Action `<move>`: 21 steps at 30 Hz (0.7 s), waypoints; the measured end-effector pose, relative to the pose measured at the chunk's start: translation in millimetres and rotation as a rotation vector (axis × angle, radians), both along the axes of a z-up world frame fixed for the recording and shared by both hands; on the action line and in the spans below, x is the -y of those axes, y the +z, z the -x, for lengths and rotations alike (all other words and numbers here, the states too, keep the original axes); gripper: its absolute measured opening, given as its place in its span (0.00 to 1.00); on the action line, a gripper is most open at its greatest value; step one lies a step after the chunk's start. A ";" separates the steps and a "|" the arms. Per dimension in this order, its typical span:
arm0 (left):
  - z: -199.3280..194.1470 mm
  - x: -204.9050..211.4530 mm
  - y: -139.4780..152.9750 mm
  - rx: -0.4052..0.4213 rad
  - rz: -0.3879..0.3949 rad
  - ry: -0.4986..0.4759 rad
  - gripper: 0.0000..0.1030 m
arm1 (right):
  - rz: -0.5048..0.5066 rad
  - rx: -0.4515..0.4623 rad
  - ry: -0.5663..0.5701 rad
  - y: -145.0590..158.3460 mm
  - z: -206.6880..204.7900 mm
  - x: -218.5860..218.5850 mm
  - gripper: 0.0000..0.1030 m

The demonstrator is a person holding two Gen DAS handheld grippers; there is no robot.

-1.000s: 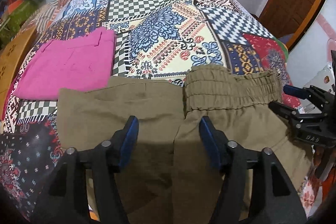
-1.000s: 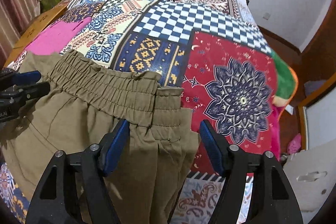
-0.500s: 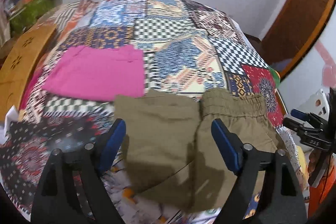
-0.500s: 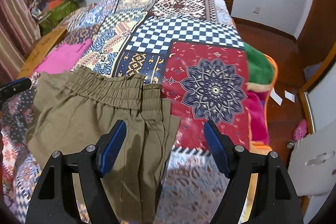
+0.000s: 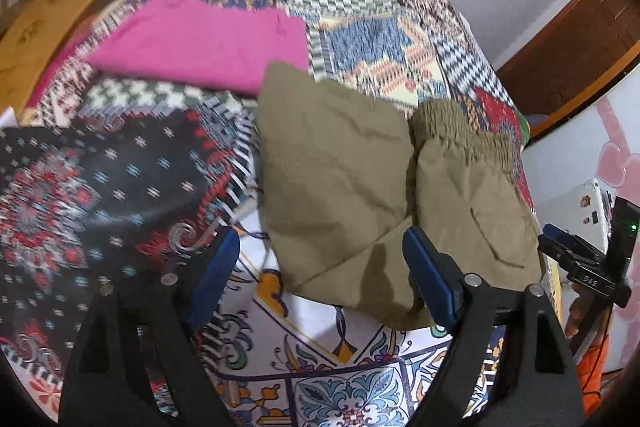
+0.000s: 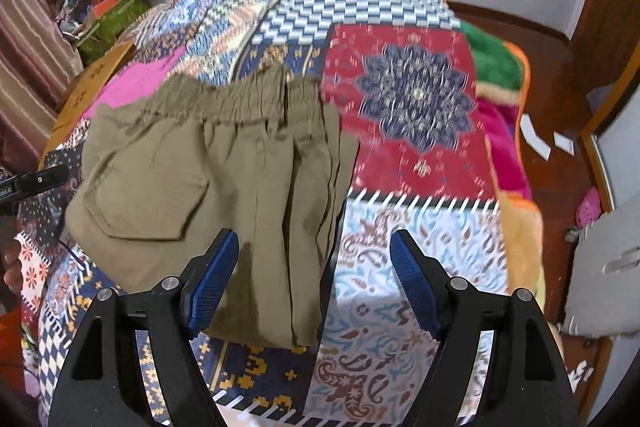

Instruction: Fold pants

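The olive-brown pants [image 5: 360,179] lie folded on the patchwork bedspread, elastic waistband [image 6: 236,99] toward the far side, a back pocket [image 6: 148,203] facing up. My left gripper [image 5: 320,279] is open and empty, held above and just in front of the pants' near edge. My right gripper [image 6: 314,279] is open and empty too, above the pants' near right corner. The right gripper also shows at the right edge of the left wrist view [image 5: 576,259]; the left gripper's tip shows at the left edge of the right wrist view [image 6: 36,183].
A folded pink garment [image 5: 200,43] lies on the bed beyond the pants to the left. A wooden board [image 5: 40,31] runs along the bed's left side, with piled clutter [image 6: 112,11] behind. The bed's right edge drops to a wooden floor [image 6: 560,131].
Both grippers have pulled back and up from the pants, which now lie farther off and smaller in view. Both stayed open.
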State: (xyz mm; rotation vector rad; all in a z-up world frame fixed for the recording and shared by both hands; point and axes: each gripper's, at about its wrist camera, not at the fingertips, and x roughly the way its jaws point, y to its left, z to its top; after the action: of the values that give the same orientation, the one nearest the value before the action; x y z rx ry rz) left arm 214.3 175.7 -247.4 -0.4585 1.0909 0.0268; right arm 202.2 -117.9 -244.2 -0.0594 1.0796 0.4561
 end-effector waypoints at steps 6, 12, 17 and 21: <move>-17.0 7.4 -21.2 -0.032 0.041 -0.050 0.81 | -0.030 -0.053 -0.008 -14.7 -12.0 -4.6 0.79; -28.0 5.1 -34.4 -0.035 0.090 -0.061 0.81 | -0.081 -0.113 -0.008 -29.9 -31.7 -13.0 0.81; -39.5 0.2 -39.7 -0.027 0.129 -0.038 0.77 | -0.087 -0.102 0.005 -35.2 -41.5 -24.9 0.84; -43.6 2.8 -37.9 -0.020 0.116 -0.033 0.66 | -0.071 -0.081 0.015 -37.2 -44.9 -34.5 0.82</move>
State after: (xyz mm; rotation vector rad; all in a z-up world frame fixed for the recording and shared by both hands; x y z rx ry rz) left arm 257.9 172.9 -285.3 -0.5455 1.1229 -0.0615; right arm 247.1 -83.4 -281.4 0.0136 1.1420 0.5130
